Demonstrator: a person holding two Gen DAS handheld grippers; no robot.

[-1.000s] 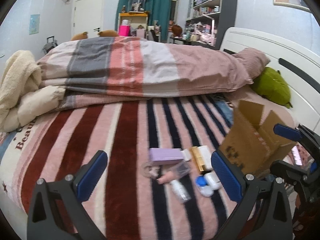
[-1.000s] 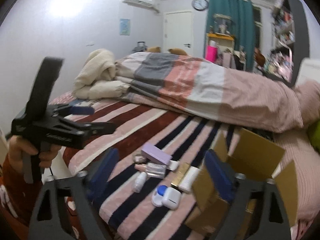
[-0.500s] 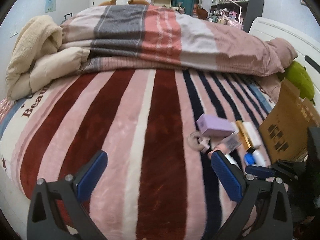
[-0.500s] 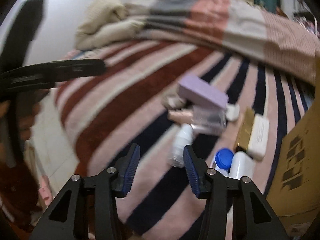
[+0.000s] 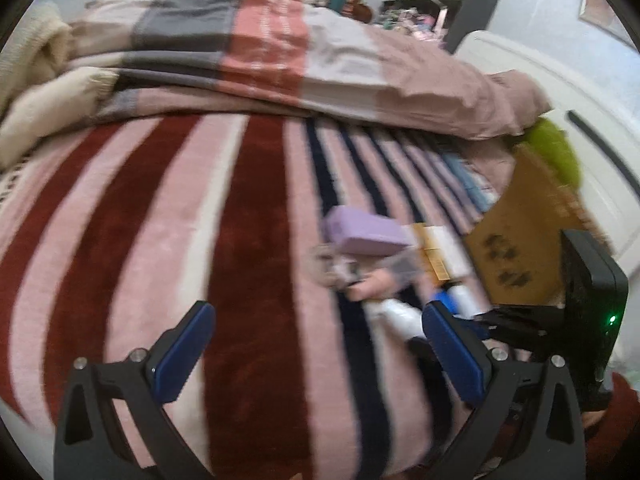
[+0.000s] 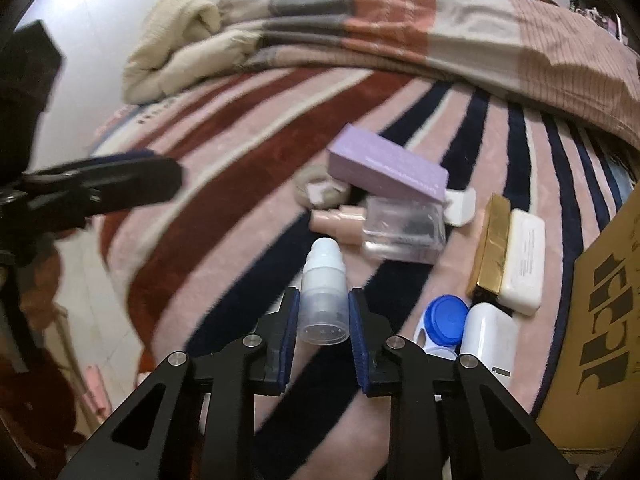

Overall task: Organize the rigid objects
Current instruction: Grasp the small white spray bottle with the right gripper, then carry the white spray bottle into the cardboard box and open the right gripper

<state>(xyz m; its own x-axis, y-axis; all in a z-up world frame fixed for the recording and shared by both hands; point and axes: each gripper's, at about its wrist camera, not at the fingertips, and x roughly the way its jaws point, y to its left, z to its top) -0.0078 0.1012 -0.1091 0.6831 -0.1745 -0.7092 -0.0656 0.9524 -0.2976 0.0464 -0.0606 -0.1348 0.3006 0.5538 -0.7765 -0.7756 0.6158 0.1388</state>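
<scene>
My right gripper (image 6: 323, 312) is shut on a small white pump bottle (image 6: 323, 284) lying on the striped blanket. Beyond it lie a clear square bottle (image 6: 404, 232), a pink tube (image 6: 340, 220), a purple box (image 6: 384, 164), a gold box (image 6: 490, 248), a white bar (image 6: 522, 256), a blue-capped lens case (image 6: 444, 320) and a white case (image 6: 488, 336). My left gripper (image 5: 316, 340) is open and empty above the blanket, left of the same pile; the purple box (image 5: 364, 232) shows ahead of it. The right gripper's body (image 5: 592, 312) shows at the right.
An open cardboard box (image 6: 600, 312) stands at the right of the pile, also in the left wrist view (image 5: 520, 248). A folded quilt (image 5: 280, 52) and a cream blanket (image 6: 176, 40) lie across the far bed. The bed edge and floor (image 6: 92, 300) are at left.
My right gripper moved down to the pile and closed on the white pump bottle. My left gripper stayed open and drifted closer to the blanket.
</scene>
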